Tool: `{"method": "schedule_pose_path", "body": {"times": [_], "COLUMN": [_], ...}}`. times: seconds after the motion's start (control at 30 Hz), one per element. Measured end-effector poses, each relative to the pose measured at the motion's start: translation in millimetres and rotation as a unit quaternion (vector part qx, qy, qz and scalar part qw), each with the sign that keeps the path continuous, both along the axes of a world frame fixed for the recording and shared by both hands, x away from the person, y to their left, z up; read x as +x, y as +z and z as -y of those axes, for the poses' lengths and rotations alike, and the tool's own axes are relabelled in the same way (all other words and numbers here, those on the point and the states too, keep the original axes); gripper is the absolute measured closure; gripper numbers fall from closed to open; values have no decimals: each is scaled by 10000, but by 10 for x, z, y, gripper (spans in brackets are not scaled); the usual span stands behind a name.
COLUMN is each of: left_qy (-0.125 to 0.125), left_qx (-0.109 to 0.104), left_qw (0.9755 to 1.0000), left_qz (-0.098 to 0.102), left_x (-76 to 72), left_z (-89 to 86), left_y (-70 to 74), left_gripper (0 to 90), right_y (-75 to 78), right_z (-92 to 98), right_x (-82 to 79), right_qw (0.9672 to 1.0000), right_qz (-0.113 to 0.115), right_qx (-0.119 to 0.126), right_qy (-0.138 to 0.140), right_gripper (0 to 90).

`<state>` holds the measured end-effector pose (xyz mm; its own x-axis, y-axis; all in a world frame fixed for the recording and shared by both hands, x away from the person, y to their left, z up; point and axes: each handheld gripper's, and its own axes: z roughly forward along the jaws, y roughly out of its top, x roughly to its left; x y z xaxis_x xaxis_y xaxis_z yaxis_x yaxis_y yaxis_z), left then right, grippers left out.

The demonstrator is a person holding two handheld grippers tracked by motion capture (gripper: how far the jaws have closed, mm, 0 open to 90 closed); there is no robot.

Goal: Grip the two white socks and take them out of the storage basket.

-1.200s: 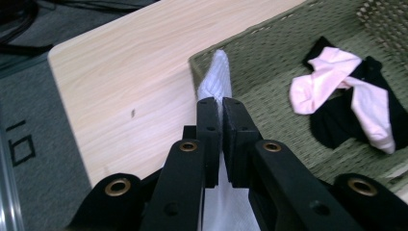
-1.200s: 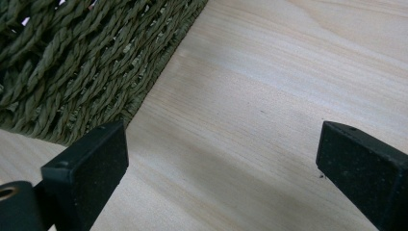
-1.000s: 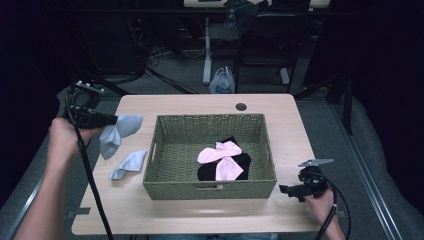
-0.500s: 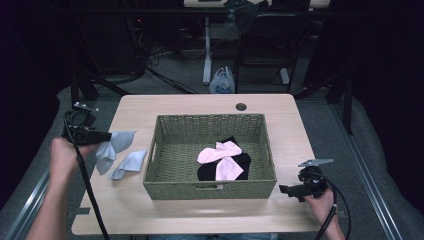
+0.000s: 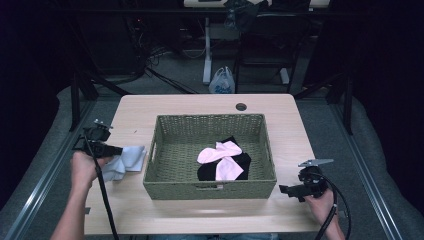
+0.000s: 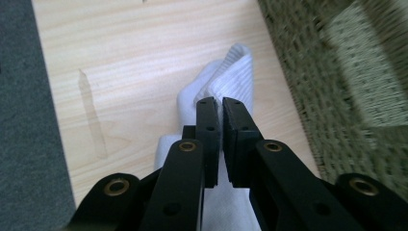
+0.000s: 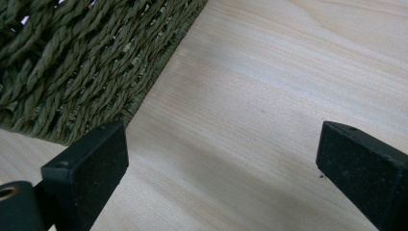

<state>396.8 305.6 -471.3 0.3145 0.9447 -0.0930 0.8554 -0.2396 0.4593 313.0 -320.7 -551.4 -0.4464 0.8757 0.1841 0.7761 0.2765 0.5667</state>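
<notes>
Lowering sock (image 5: 129,159) onto table (image 5: 200,105)

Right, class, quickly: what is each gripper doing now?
Left gripper: shut on the pale blue sock.
Right gripper: open, holding nothing, over the table.

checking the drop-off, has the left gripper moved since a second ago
Yes. The left gripper, shut on a sock, came down toward the table, left of the basket.

Bright tabletop, dark surroundings, blurred basket (image 6: 346,82).
</notes>
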Motion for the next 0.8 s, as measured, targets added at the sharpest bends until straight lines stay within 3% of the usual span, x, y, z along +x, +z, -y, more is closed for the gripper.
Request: {"method": "schedule_pose_path", "body": {"times": [0.27,0.33,0.4,0.43,0.47,0.53,0.57,0.67,0.7,0.77,0.8], "left_qy": [112,113,162,153,147,151,176,168,168,180,159], "left_qx": [-44,-69,-120,-137,-165,-148,-133,-219,-219,-173,-145], "left_qw": [9994,9994,9993,9993,9994,9996,9997,9995,9995,9992,9987], "left_qz": [-311,-335,-312,-302,-262,-185,-124,135,135,316,458], "left_x": [76,70,59,47,29,-12,-38,-168,-168,-271,-369], "left_z": [24,15,6,2,1,0,3,-13,-13,-10,-5], "left_y": [-357,-376,-374,-367,-352,-309,-284,-174,-174,-99,-39], "left_gripper": [838,790,681,681,575,445,445,269,243,223,169], "right_y": [-1,3,3,1,-2,-1,-1,0,0,4,2], "right_z": [3,5,6,7,6,5,5,0,0,1,-1], "right_x": [0,-2,-2,-1,1,0,0,-2,-2,-5,-5], "right_qw": [10000,10000,10000,10000,10000,10000,10000,10000,10000,10000,10000], "right_qz": [-6,2,1,-2,-3,0,0,8,8,7,3], "right_qx": [9,-6,-6,-9,6,5,5,27,27,0,16], "right_qy": [5,5,5,0,-4,-1,-1,-14,-14,-15,-10], "right_gripper": [39,39,39,39,39,39,39,39,39,39,39]}}
